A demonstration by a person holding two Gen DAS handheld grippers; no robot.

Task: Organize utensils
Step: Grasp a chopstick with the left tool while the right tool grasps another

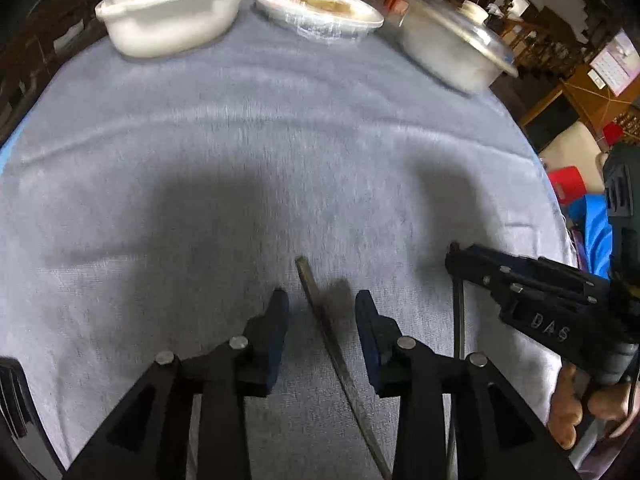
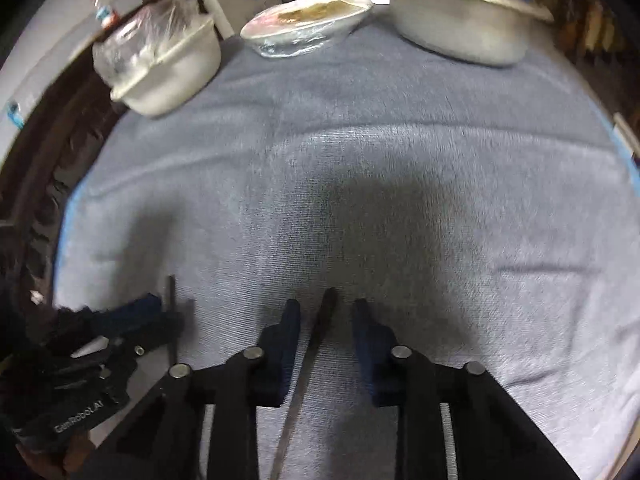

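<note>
In the left wrist view, the left gripper [image 1: 322, 304] has its fingers apart, not squeezing. A thin dark metal utensil handle [image 1: 320, 320] lies on the grey cloth [image 1: 240, 160] between them. The right gripper [image 1: 456, 256] is on the right, beside a second thin dark handle [image 1: 460, 312].

In the right wrist view, the right gripper [image 2: 326, 312] has its fingers apart around that handle [image 2: 320, 328], not touching it. The left gripper [image 2: 152, 312] is at the left. Far back stand a white wrapped bowl [image 2: 168, 68], a wrapped plate [image 2: 308, 28] and a silver lidded pot [image 2: 460, 12].

Open grey cloth [image 1: 280, 140] ahead; covered dishes [image 1: 320, 12] block the far edge
</note>
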